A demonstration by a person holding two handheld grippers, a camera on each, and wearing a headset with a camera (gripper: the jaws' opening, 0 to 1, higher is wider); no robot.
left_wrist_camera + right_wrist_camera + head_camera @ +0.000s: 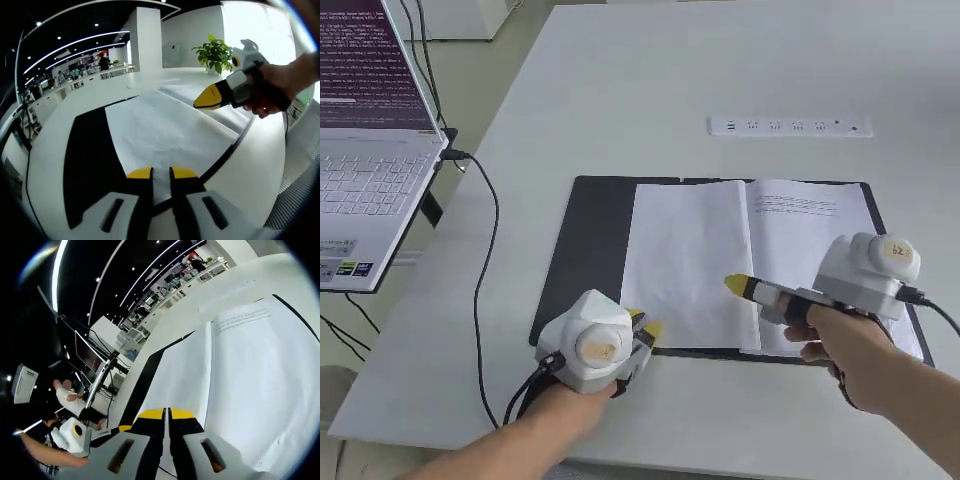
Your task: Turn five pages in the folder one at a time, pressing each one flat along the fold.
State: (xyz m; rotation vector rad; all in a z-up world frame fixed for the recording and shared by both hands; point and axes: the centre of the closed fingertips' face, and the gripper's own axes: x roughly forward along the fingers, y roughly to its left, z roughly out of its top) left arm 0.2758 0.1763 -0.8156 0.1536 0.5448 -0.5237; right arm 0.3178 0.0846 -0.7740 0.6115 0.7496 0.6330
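A black folder (pixel 588 250) lies open on the white table, with a blank left page (pixel 685 250) and a right page (pixel 805 225) that has a few printed lines at its top. My right gripper (pixel 732 286) is shut, its yellow tips low over the fold near the pages' front edge (pixel 166 412). My left gripper (pixel 645 327) sits at the front edge of the left page, its jaws a narrow gap apart with nothing between them (pixel 160 172). The right gripper (pixel 202 100) also appears in the left gripper view, above the page.
An open laptop (pixel 360 150) stands at the table's left edge, with a black cable (pixel 480 290) running down beside the folder. A white power strip (pixel 790 126) lies behind the folder. People and desks are visible in the background of the gripper views.
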